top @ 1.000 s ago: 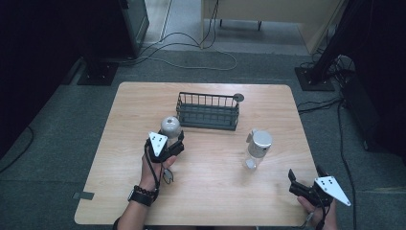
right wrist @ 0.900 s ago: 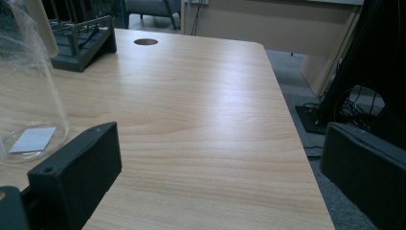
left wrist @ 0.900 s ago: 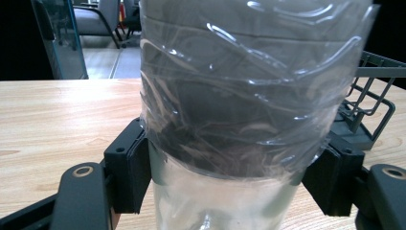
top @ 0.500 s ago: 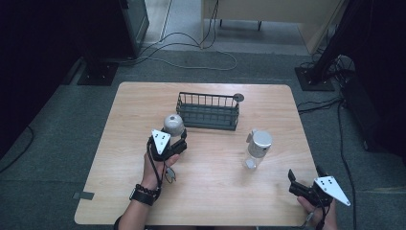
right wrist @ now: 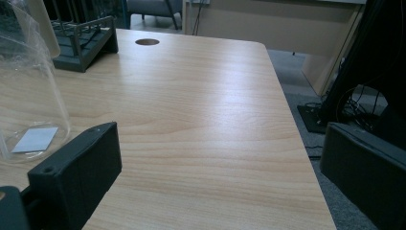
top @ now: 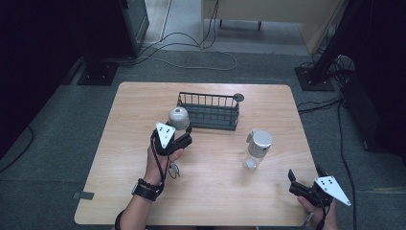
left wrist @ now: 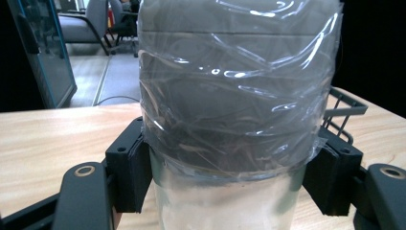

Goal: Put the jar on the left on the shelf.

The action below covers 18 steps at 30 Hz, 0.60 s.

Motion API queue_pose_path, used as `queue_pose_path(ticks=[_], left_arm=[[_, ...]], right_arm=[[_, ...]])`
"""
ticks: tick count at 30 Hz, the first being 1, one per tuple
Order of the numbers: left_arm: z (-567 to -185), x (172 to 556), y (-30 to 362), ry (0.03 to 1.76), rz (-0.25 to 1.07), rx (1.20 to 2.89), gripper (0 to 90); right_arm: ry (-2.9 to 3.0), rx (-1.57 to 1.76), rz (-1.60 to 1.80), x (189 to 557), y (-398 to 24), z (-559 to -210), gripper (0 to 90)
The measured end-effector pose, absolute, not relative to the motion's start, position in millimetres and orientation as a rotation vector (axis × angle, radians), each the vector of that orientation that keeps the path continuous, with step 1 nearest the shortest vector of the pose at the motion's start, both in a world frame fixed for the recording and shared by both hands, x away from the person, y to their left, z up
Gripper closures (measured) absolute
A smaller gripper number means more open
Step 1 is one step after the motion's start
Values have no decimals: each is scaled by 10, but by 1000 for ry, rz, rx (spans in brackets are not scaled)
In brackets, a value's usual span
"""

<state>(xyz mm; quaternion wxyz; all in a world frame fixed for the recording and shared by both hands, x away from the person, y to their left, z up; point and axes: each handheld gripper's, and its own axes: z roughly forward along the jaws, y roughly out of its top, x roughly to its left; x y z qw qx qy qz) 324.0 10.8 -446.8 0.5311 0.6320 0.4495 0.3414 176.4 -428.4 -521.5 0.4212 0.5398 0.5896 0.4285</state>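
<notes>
Light-grained wooden table (top: 210,191) carries every item, with bare top in front of the person. Next in size, the black wire basket (top: 209,110) stands near the far edge, its long axis running left to right across the table. Two clear plastic jars with grey lids follow. The first clear plastic jar with a grey lid and film wrap (top: 178,118) is pinched by the left gripper (top: 184,135): in the left gripper view the black pads (left wrist: 130,176) press on both sides of the jar wall (left wrist: 230,201) just under the wrapped lid. The jar stands upright, long axis vertical, lid upward, and sits just beside the left end of the basket, on the near side of it. In the high view it appears to be clear of the table, though its base is hidden. The basket therefore lies to the right of and slightly beyond the held jar; judged from this layout, the coming move is a short carry over the basket's near rail, followed by a lowering with the jar kept upright. The left hand is far nearer to the basket than the right. The second clear plastic jar with a grey lid (top: 257,148) stands upright on the right half of the table, well apart from the basket. The right gripper (top: 304,178) rests at the near right corner, jaws spread with nothing between them, its pads (right wrist: 79,167) bracketing bare tabletop.
</notes>
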Motion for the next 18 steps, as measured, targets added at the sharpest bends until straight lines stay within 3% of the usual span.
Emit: queue_pose_path(ticks=[18], left_arm=[[-4110,3467,-126,1038,768,1510,292]], right_arm=[[1481,1348,1081,1760,-4289,-5214,4]])
